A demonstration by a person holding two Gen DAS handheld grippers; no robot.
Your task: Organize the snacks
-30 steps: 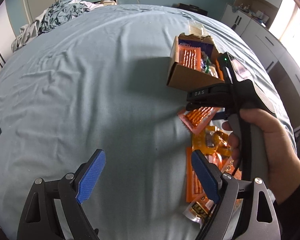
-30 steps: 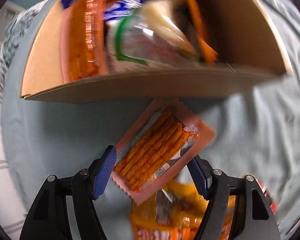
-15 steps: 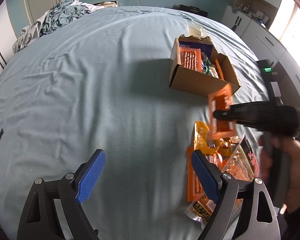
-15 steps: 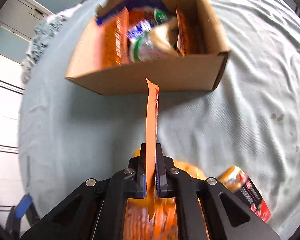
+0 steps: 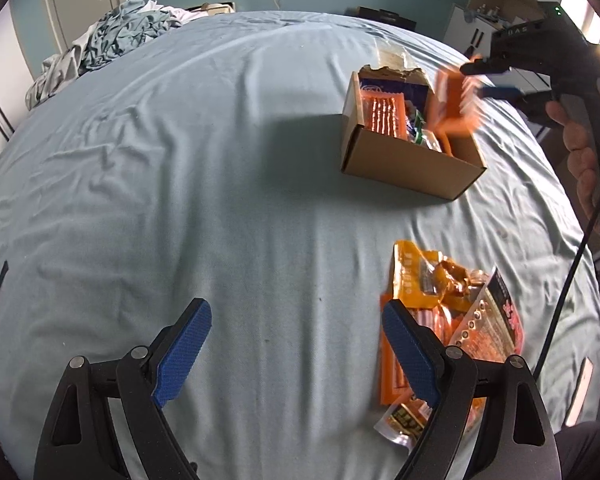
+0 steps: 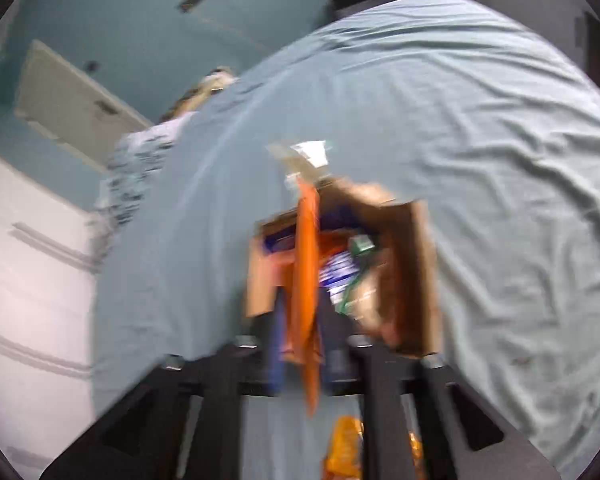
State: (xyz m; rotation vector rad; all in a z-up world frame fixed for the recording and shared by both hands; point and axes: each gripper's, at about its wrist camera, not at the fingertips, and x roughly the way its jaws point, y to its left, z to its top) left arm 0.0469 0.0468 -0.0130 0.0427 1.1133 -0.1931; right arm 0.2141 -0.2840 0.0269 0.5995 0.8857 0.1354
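Note:
A cardboard box [image 5: 410,168] holding several snack packets stands on the bed, right of centre; it also shows in the right wrist view [image 6: 420,280]. My right gripper [image 5: 470,80] is shut on an orange snack packet [image 5: 454,108] and holds it above the box's right end; in its own blurred view [image 6: 304,328] the packet [image 6: 306,264] hangs edge-on between the jaws. A pile of loose orange and red snack packets [image 5: 448,312] lies near the bed's front right. My left gripper [image 5: 296,344] is open and empty, low over the sheet just left of the pile.
The blue-grey bedsheet [image 5: 180,160] covers the whole bed. Crumpled clothes [image 5: 108,44] lie at the far left corner. White cabinets [image 5: 500,4] stand beyond the bed at the right.
My right gripper closed on the orange packet by the pile, lifted it and carried it up over the box. The left gripper has not moved.

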